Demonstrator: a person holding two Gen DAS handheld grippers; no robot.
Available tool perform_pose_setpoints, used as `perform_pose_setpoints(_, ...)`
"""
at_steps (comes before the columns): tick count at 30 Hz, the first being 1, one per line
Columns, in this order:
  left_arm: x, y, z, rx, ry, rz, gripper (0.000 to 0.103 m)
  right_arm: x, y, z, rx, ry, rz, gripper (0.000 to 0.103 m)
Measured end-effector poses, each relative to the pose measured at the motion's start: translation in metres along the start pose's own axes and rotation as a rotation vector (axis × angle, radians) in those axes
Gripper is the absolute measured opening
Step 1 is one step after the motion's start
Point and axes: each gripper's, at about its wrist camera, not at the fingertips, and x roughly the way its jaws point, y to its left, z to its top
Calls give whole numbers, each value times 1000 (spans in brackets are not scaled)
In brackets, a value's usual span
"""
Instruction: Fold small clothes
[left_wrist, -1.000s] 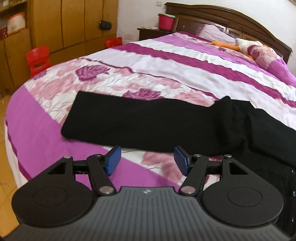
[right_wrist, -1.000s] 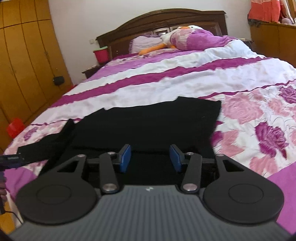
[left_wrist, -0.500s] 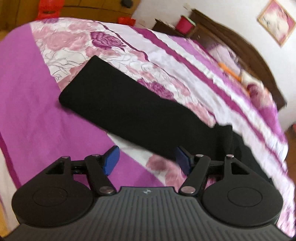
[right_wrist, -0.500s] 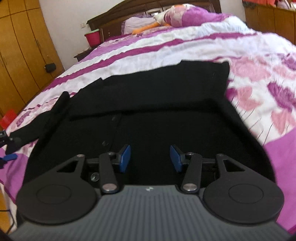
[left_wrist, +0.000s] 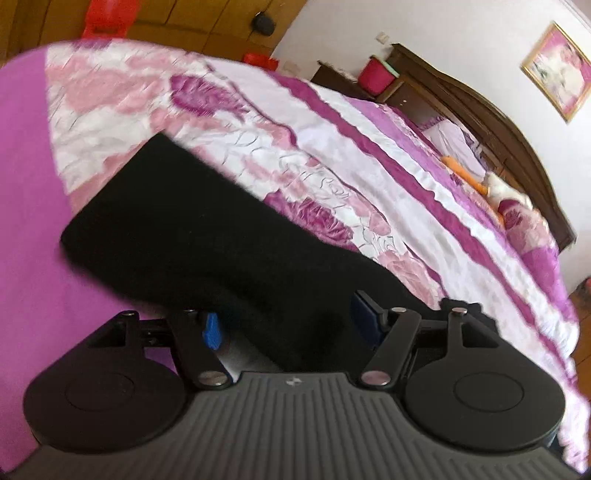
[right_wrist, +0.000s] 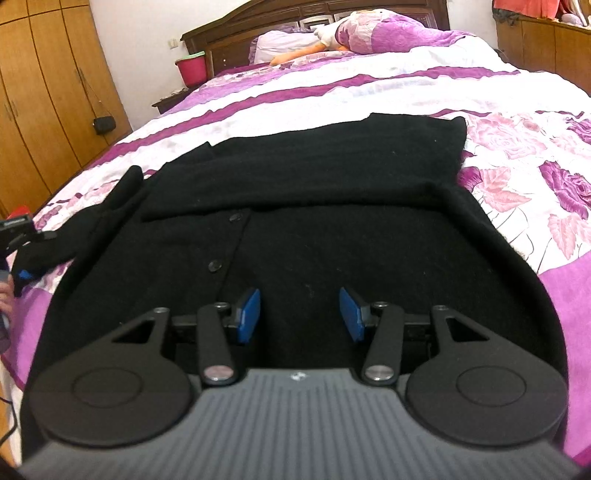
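A black buttoned cardigan (right_wrist: 332, 229) lies spread on the bed, with one sleeve folded across its upper part. Its other sleeve (left_wrist: 184, 229) stretches out to the left over the bedspread. My left gripper (left_wrist: 288, 322) sits low over that sleeve, its jaws closing with the black cloth between the blue pads (left_wrist: 211, 331); I see no firm pinch. In the right wrist view the left gripper (right_wrist: 22, 236) shows at the far left by the sleeve's end (right_wrist: 110, 210). My right gripper (right_wrist: 300, 314) hovers open just above the cardigan's lower body, nothing between its pads.
The bedspread (right_wrist: 517, 177) is purple, pink and white with flowers. Pillows and a soft toy (right_wrist: 332, 33) lie by the dark wooden headboard (right_wrist: 314, 11). A red bucket (right_wrist: 192, 68) stands on a nightstand, wardrobes (right_wrist: 48, 110) line the left wall, and a hand (right_wrist: 5, 295) shows at the left edge.
My left gripper has rolled and come down onto the outstretched sleeve, which now lies between its jaws. My right gripper has dropped closer to the cardigan's body and then held still.
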Motion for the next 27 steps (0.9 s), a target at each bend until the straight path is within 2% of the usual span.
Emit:
perform_pose_setpoints(1, 2, -3, 1, 30, -14, 12, 59, -1, 0, -1, -2, -3, -1, 50)
perform_pose_setpoints(2, 4, -6, 2, 60, -24, 24, 33, -1, 1, -2, -6, -5, -2, 50)
perform_pose_setpoints(3, 5, -7, 4, 79, -24, 16, 18, -2, 1, -1, -10, -5, -3, 50)
perform_pose_setpoints(4, 5, -5, 7, 70, -22, -7, 15, -2, 1, -1, -12, -5, -1, 50)
perform_pose_setpoints(7, -8, -2, 19, 51, -74, -40, 12, -6, -1, -1, -5, -10, 13, 50)
perform_pose_setpoints(11, -35, -10, 39, 120, -209, 24, 11, -11, -8, 0, 28, -23, 26, 50)
perform_pose_setpoints(17, -60, -29, 48, 229, -279, 30, 11, -14, -14, 0, 57, -36, 36, 50)
perform_pose_setpoints(22, -80, -63, 33, 312, -310, -85, 11, -16, -16, 0, 64, -42, 48, 50)
perform_pose_setpoints(27, -84, -117, 22, 353, -267, -241, 11, -19, -19, 1, 67, -51, 50, 50)
